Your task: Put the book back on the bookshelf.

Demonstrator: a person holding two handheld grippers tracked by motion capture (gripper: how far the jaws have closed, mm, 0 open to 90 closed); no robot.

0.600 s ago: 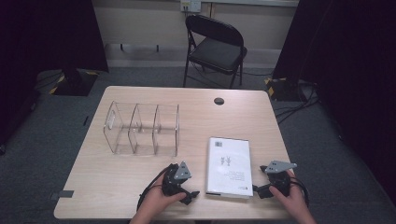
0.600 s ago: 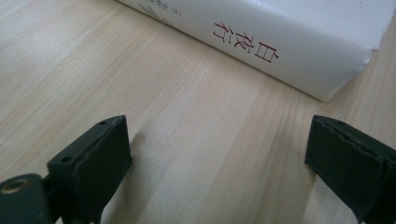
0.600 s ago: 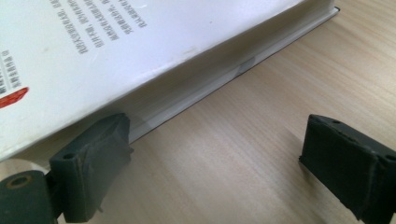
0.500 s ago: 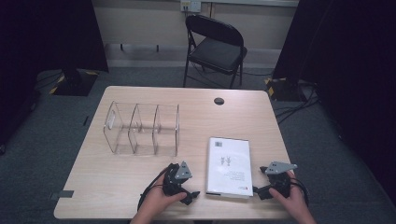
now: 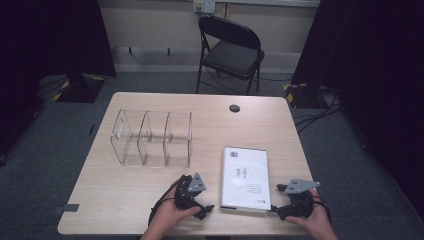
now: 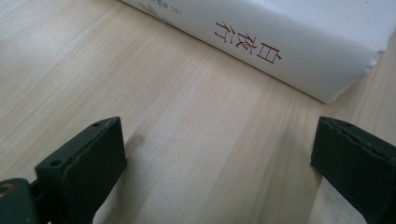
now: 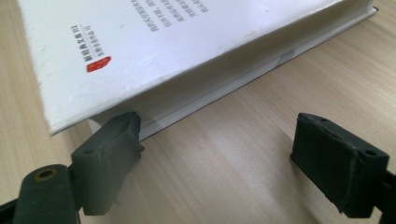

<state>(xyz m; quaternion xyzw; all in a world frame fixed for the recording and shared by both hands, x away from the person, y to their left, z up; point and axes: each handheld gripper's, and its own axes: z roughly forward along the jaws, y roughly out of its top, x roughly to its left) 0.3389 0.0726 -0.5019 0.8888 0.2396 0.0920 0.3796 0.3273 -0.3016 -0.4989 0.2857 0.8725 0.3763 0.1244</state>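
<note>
- High view: a white book [image 5: 245, 178] lies flat on the pale wooden surface [image 5: 125, 190], near its front edge and right of the middle
- The left tool [image 5: 204, 210] sits low on the surface just left of the book's near left corner, held in the person's left hand [image 5: 167, 215], and its tips point toward that corner without touching it
- The right tool [image 5: 278, 210] lies just right of the book's near right corner, held in the right hand [image 5: 314, 222], with its tips turned in toward the book's edge
- A clear plastic rack [image 5: 152, 137] with three compartments stands farther back on the left, well apart from the book; a black folding chair [image 5: 231, 50] stands on the floor beyond the far edge
- Left gripper view: the left tool [image 6: 219, 154] has its two black jaws spread wide, with bare wood between them and nothing gripped
- The book [image 6: 289, 51] lies ahead of the jaws, its spine with red characters facing the camera, its corner up and to the right, apart from both jaws
- Right gripper view: the right tool [image 7: 229, 149] also stands wide apart and grips nothing
- Its left jaw sits right at the near corner of the book [image 7: 154, 46], under the overhanging cover and against the page block, though I cannot tell if it truly touches; the other jaw stands clear over bare wood
</note>
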